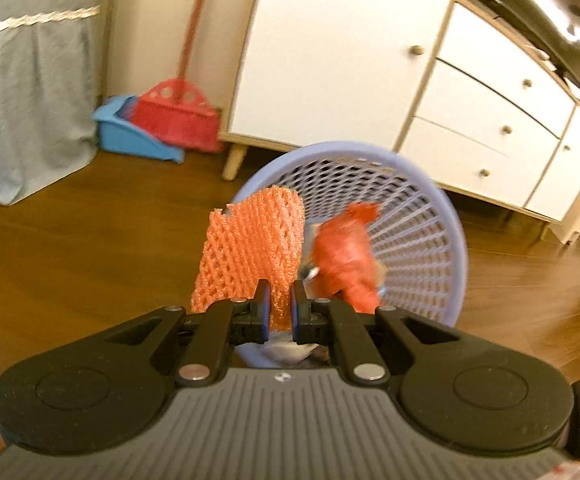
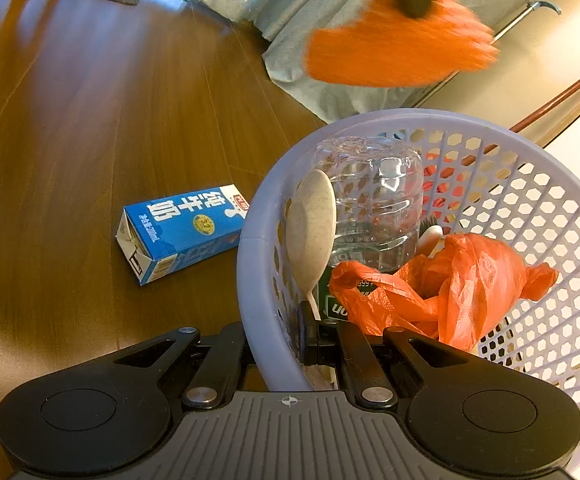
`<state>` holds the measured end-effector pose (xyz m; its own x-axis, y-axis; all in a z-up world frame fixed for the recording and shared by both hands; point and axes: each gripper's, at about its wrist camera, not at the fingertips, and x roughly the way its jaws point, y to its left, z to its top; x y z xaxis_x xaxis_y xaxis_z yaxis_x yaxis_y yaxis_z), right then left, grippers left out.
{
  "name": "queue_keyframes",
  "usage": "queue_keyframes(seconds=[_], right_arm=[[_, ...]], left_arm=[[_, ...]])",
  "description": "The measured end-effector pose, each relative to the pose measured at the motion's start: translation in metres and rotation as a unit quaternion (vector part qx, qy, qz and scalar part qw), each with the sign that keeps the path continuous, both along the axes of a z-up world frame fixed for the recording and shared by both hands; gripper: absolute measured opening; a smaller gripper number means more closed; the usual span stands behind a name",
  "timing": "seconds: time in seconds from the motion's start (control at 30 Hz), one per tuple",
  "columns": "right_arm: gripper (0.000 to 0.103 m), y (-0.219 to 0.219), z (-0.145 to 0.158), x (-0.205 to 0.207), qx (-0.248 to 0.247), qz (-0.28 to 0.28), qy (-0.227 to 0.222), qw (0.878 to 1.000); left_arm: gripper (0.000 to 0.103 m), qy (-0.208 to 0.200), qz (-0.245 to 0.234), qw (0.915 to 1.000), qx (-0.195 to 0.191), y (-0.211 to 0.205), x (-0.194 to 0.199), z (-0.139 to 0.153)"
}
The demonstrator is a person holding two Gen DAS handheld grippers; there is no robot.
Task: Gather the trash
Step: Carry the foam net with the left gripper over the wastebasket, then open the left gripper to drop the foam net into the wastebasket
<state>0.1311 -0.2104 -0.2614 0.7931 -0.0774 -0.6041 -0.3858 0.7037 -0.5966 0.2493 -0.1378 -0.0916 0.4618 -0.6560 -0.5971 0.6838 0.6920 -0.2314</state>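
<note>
Two close wrist views angled floorward, sharing the lavender basket (image 1: 442,216) (image 2: 257,264).

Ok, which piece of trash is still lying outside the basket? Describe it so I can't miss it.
Find the lavender mesh basket on the wooden floor. Just outside its rim lies a blue milk carton on its side. It is the only boxy, printed item; the other trash is inside the basket.

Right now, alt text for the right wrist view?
The right tool grips the rim of a lilac mesh basket holding a clear bottle, a beige spoon and an orange bag. A blue milk carton lies on the wood floor beside it; blurred orange foam net hangs above.
</note>
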Motion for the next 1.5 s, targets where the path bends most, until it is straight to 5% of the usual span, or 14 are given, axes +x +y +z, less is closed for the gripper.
queue_keyframes(seconds=[0.37, 0.7, 0.8, 0.9, 1.2, 1.5], right_arm=[[0.003, 0.001, -0.001, -0.003, 0.007, 0.003, -0.001, 1.0], [0.003, 0.002, -0.003, -0.004, 0.011, 0.006, -0.002, 1.0], [0.003, 0.002, -0.002, -0.004, 0.012, 0.005, -0.002, 1.0], [0.003, 0.0, -0.002, -0.003, 0.016, 0.003, -0.003, 1.0], [0.003, -0.001, 0.0, -0.001, 0.023, -0.004, -0.004, 1.0], [0.003, 0.0, -0.002, 0.0, 0.021, -0.005, -0.004, 1.0]], left_arm=[[0.007, 0.004, -0.084, 0.9962, 0.022, -0.075, 0.018, -0.003], [0.009, 0.039, -0.047, 0.9975, 0.035, -0.105, 0.06, -0.038], [0.018, 0.067, -0.04, 0.9967, 0.023, -0.106, 0.068, -0.044], [0.042, 0.053, -0.035, 0.998, 0.008, -0.096, 0.062, -0.036], [0.044, 0.006, -0.007, 0.9999, 0.008, -0.033, 0.041, -0.014], [0.047, 0.04, 0.082, 0.9922, 0.084, 0.057, 0.026, -0.077]])
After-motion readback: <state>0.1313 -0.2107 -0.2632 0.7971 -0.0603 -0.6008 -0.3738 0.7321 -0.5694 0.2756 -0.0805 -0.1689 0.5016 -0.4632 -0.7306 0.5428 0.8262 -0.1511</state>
